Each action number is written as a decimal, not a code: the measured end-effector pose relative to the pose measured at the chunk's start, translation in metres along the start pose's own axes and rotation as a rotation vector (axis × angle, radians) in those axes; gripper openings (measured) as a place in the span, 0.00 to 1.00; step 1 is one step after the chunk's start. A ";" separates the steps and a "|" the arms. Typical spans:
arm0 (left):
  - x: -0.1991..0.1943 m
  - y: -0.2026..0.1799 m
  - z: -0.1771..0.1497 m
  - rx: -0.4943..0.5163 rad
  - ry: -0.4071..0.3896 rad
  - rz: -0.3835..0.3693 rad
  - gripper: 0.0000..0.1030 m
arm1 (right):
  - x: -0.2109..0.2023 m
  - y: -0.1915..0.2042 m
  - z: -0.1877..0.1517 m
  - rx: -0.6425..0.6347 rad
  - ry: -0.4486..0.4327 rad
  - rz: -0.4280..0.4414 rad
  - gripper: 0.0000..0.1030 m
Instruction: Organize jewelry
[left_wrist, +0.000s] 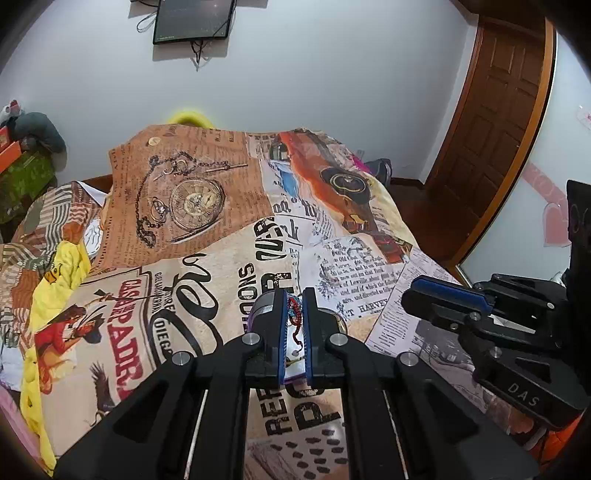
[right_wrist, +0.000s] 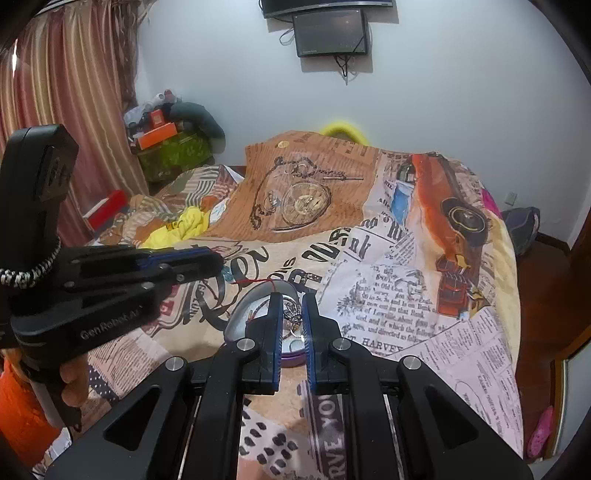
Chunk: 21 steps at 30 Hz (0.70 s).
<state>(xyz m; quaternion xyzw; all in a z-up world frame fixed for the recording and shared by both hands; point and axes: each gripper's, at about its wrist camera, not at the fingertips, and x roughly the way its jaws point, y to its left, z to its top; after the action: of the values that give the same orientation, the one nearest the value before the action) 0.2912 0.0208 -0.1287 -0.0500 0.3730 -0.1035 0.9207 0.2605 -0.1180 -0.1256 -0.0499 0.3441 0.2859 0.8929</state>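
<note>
A: Your left gripper (left_wrist: 294, 314) is pinching a red beaded bracelet (left_wrist: 294, 314) with a few turquoise beads between its blue-lined fingers (left_wrist: 282, 325). The jaws are sitting almost closed on it, and the strand is hanging down through the narrow gap.

B: And from the right wrist view, a thin red cord (right_wrist: 255, 282) is trailing from that left gripper (right_wrist: 218, 264) toward the round metal tin (right_wrist: 240, 314) on the bed.

A: Where is the tin lying?

B: It is resting on the printed bedspread (right_wrist: 388, 295), and you are holding the right gripper (right_wrist: 292, 314) just above it. It has a purple base and its shiny lid is standing open behind. More jewelry (right_wrist: 291, 314), silvery pieces and rings, is showing inside, right between the right fingers.

A: Are those jaws gripping anything?

B: They are standing slightly apart. I cannot tell whether they are touching the pieces or hovering over them.

A: In the left wrist view, your right gripper (left_wrist: 421, 295) is reaching in from the right side, near the tin (left_wrist: 260, 304).
</note>
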 end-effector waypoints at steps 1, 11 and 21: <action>0.004 0.000 0.000 0.001 0.004 0.000 0.06 | 0.002 0.000 0.000 0.001 0.002 0.003 0.09; 0.036 0.004 -0.002 0.000 0.054 -0.019 0.06 | 0.030 -0.002 0.001 -0.002 0.048 0.026 0.09; 0.061 0.006 -0.016 0.032 0.129 -0.016 0.06 | 0.055 -0.008 -0.005 0.007 0.108 0.049 0.09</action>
<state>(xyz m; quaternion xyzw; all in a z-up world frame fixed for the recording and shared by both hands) 0.3235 0.0124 -0.1822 -0.0316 0.4295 -0.1196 0.8946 0.2948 -0.0996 -0.1652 -0.0537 0.3940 0.3034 0.8659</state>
